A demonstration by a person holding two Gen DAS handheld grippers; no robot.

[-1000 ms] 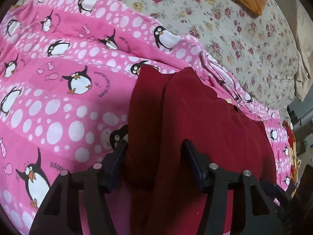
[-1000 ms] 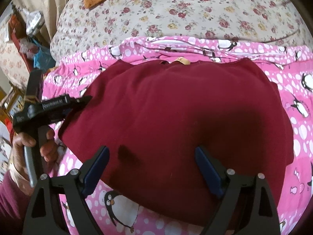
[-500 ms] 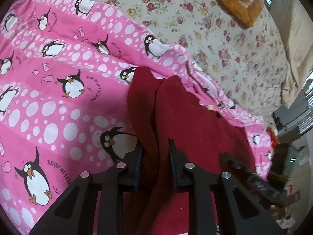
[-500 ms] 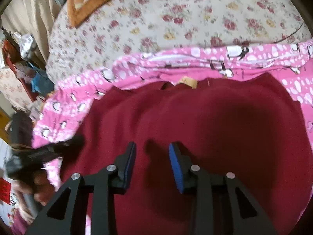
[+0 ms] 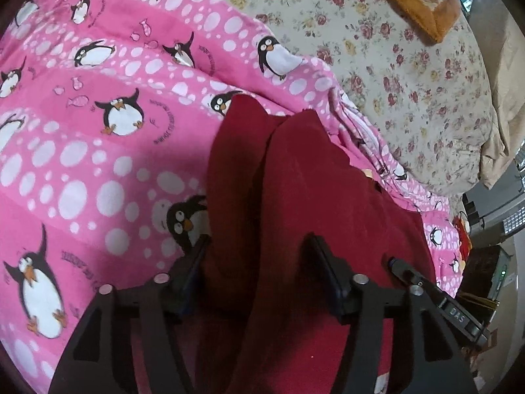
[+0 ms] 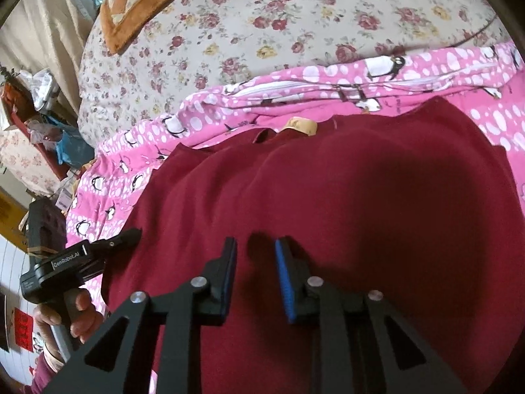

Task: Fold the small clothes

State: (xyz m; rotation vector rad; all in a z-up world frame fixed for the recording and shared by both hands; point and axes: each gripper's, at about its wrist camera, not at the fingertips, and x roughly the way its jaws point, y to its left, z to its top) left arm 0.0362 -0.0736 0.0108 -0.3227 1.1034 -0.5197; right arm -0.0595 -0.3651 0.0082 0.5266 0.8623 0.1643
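Note:
A dark red garment (image 5: pixel 328 180) lies on a pink penguin blanket (image 5: pixel 98 147), its left side folded over into a long ridge. My left gripper (image 5: pixel 257 246) straddles that ridge; its jaws are opening and the pads stand off the cloth. In the right wrist view the same garment (image 6: pixel 361 197) fills the middle, with a tan neck label (image 6: pixel 300 124) at its far edge. My right gripper (image 6: pixel 256 246) is narrowed onto a pinch of the red cloth near its front. A hand (image 6: pixel 75 312) holds the left gripper (image 6: pixel 131 233) at the garment's left edge.
The pink blanket (image 6: pixel 426 75) lies over a floral sheet (image 6: pixel 262 32) that covers the far half of the bed. An orange cushion (image 6: pixel 137 6) sits at the back. Shelves with bags and clutter (image 6: pixel 42 115) stand beyond the bed's left side.
The left jaws shut on the folded ridge, then spread apart again. The right jaws went from wide to narrow on the cloth, and that gripper moved in over the garment.

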